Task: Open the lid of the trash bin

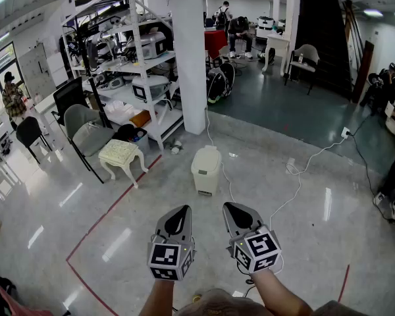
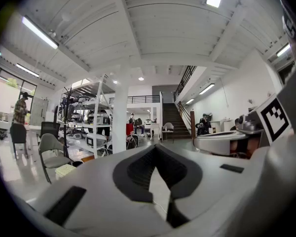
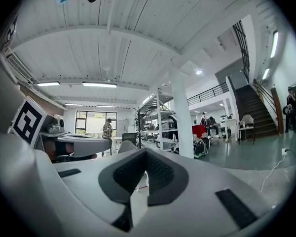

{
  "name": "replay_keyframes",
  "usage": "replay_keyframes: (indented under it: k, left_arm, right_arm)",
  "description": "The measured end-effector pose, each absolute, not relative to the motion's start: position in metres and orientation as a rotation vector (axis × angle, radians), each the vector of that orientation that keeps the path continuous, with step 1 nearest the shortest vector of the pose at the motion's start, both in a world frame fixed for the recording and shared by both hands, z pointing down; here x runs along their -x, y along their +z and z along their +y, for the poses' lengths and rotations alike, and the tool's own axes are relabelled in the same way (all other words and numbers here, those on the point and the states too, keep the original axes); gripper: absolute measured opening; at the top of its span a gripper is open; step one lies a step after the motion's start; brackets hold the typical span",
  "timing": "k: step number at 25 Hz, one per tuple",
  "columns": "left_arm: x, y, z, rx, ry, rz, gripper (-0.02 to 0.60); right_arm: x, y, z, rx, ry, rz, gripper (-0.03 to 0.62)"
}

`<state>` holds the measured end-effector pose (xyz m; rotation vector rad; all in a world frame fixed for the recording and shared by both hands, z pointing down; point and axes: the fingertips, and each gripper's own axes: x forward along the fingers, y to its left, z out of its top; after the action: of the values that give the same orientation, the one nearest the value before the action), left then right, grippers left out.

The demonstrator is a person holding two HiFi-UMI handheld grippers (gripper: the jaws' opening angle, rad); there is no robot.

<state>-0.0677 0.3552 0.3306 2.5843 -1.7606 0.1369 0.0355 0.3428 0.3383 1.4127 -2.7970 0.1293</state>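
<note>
The trash bin (image 1: 206, 168) is a small cream bin with its lid down. It stands on the glossy floor in front of a white pillar (image 1: 187, 51), seen in the head view. My left gripper (image 1: 183, 209) and right gripper (image 1: 232, 207) are held side by side in the air short of the bin, both pointing toward it and well apart from it. In the left gripper view the left gripper (image 2: 155, 149) has its dark pads together with nothing between them. The right gripper (image 3: 145, 153) looks the same in its own view. I cannot make out the bin in either gripper view.
A shelving rack (image 1: 135, 64) full of equipment stands left of the pillar, with a grey chair (image 1: 85, 133) and a small cream stool (image 1: 122, 153) before it. A white cable (image 1: 303, 170) trails over the floor right of the bin. A red line (image 1: 112, 206) marks the floor.
</note>
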Motion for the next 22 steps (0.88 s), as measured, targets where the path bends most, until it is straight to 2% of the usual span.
replay_keyframes:
  k: [9, 22]
  left_arm:
    - [0.064, 0.325, 0.353, -2.601, 0.153, -1.754, 0.002]
    - [0.038, 0.329, 0.369, -2.574, 0.154, -1.793, 0.003]
  right_arm:
    - [-0.04, 0.335, 0.343, -1.414, 0.122, -2.802, 0.032]
    - [-0.079, 0.332, 0.363, -1.393, 0.115, -2.85, 0.034]
